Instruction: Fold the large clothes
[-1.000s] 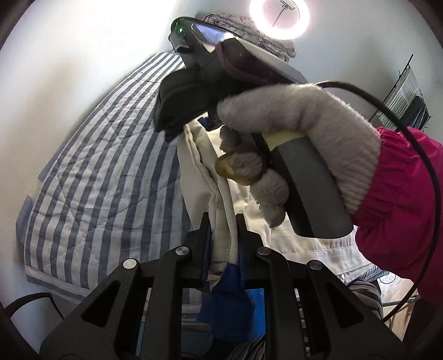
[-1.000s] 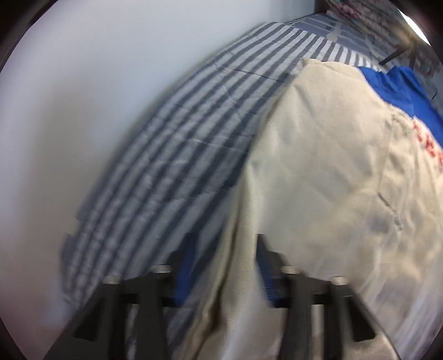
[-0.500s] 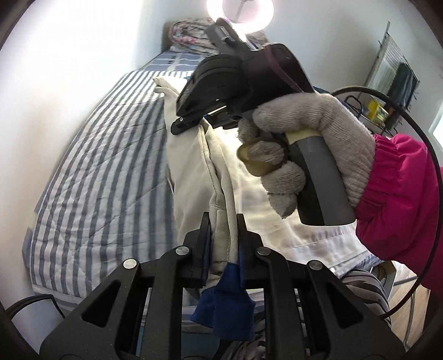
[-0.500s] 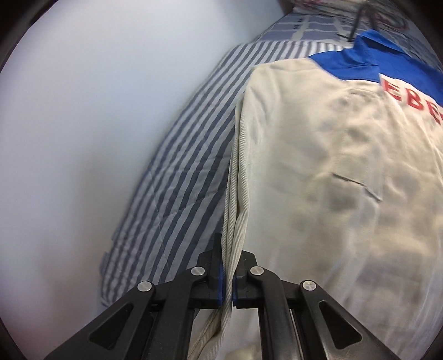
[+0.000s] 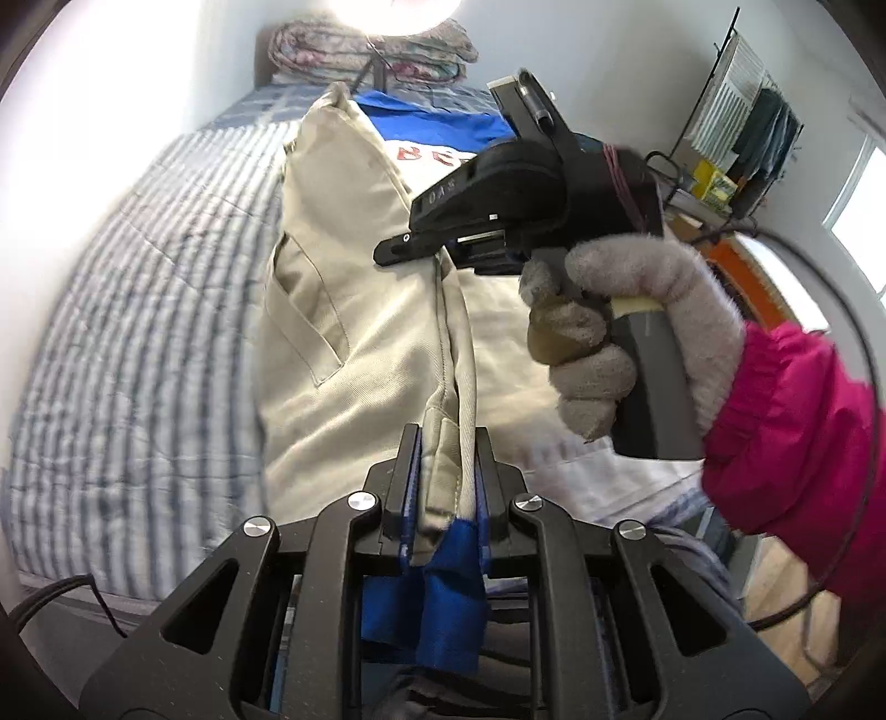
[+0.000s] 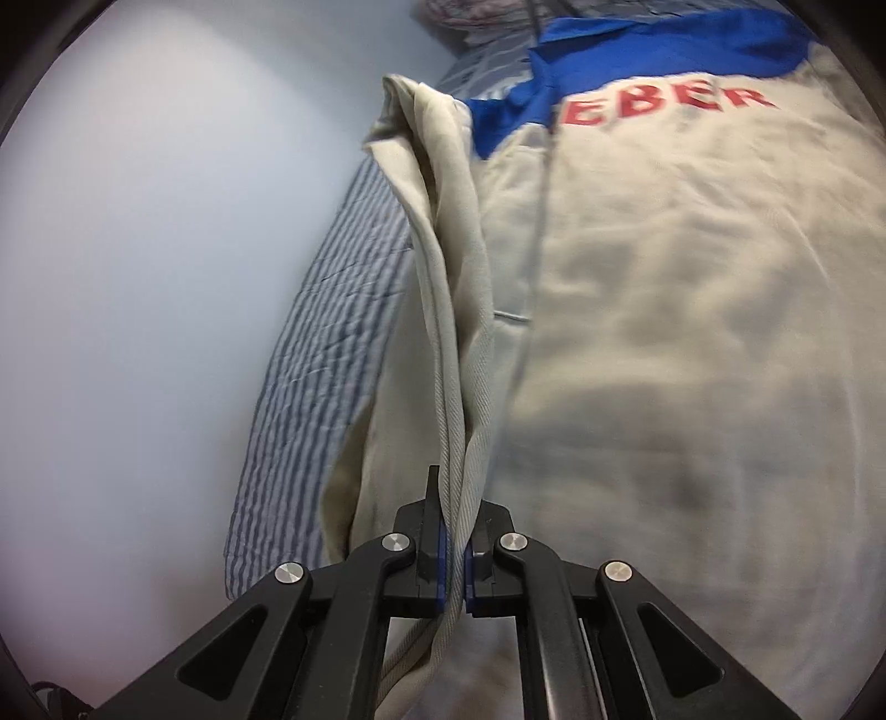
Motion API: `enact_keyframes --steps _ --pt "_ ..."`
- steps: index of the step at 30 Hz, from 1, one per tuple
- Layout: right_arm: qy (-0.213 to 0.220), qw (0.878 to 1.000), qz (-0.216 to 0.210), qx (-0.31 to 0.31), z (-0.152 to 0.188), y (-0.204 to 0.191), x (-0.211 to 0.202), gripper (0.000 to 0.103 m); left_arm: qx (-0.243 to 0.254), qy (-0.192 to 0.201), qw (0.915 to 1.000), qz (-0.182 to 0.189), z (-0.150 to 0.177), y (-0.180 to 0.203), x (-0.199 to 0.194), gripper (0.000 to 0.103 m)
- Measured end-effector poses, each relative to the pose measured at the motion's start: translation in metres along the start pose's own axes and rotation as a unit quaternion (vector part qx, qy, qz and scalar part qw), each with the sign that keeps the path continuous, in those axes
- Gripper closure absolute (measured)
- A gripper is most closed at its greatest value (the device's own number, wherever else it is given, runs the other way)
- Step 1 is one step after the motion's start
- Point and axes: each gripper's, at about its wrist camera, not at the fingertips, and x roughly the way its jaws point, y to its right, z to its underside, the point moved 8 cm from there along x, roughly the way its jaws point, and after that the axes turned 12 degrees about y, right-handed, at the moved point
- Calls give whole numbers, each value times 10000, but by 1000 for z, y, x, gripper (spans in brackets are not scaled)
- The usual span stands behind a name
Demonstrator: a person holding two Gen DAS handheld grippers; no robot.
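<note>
A large cream work jacket (image 5: 354, 310) with a blue collar and red lettering lies lengthwise on a striped bed; it also fills the right wrist view (image 6: 692, 310). My left gripper (image 5: 446, 471) is shut on a bunched cream fold with a blue cuff hanging below it. My right gripper (image 6: 455, 543) is shut on the jacket's doubled cream edge. In the left wrist view the right gripper (image 5: 398, 249) is held by a grey-gloved hand (image 5: 626, 321) above the jacket, further up the same fold.
The blue-and-white striped bedspread (image 5: 127, 310) lies left of the jacket, against a white wall (image 6: 166, 249). Folded patterned bedding (image 5: 376, 50) sits at the head of the bed. A rack with hanging clothes (image 5: 758, 127) stands at the far right.
Both grippers have carried the jacket's left edge rightward over its body, so more striped bedspread shows at left. The right gripper closed on the edge within the last second.
</note>
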Motion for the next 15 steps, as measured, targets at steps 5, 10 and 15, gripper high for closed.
enact_keyframes --steps 5,10,15 --pt "-145 9995 214 174 12 33 -3 102 -107 -42 9991 402 -2 10 -7 83" --pt "-234 9985 480 -88 18 35 3 101 -374 268 9983 368 -15 -24 -44 83" --pt "-306 9961 644 -519 18 25 -3 86 -571 395 9975 -117 -20 -76 -48 83"
